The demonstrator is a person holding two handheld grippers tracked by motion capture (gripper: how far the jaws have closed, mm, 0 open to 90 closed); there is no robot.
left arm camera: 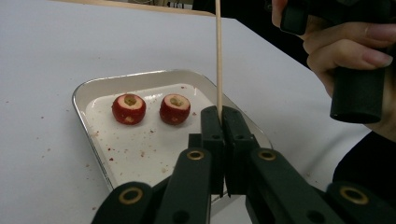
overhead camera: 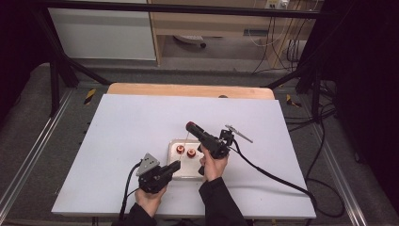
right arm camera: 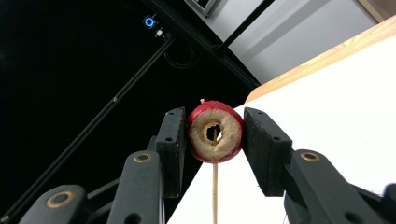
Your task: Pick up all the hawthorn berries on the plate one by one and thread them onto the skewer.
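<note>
In the left gripper view my left gripper (left arm camera: 221, 116) is shut on a thin wooden skewer (left arm camera: 218, 56) that stands upright over a white tray (left arm camera: 93, 84). Two red cored fruits (left arm camera: 129, 108) (left arm camera: 175, 109) lie in that tray. From above, the left gripper (overhead camera: 178, 165) sits at the tray's near left edge. My right gripper (overhead camera: 190, 126) is tilted up above the tray (overhead camera: 188, 168), shut on a third red cored fruit (right arm camera: 215, 132). This fruit sits over the top of the skewer (right arm camera: 215, 191), its hollow core facing the camera.
The tray rests on a white board (overhead camera: 131, 141) laid over a wooden table (overhead camera: 188, 89). Red crumbs dot the board around the tray. A black frame (overhead camera: 61, 66) and cables (overhead camera: 282, 179) stand around the table. A hand (left arm camera: 345, 46) holds the right gripper close by.
</note>
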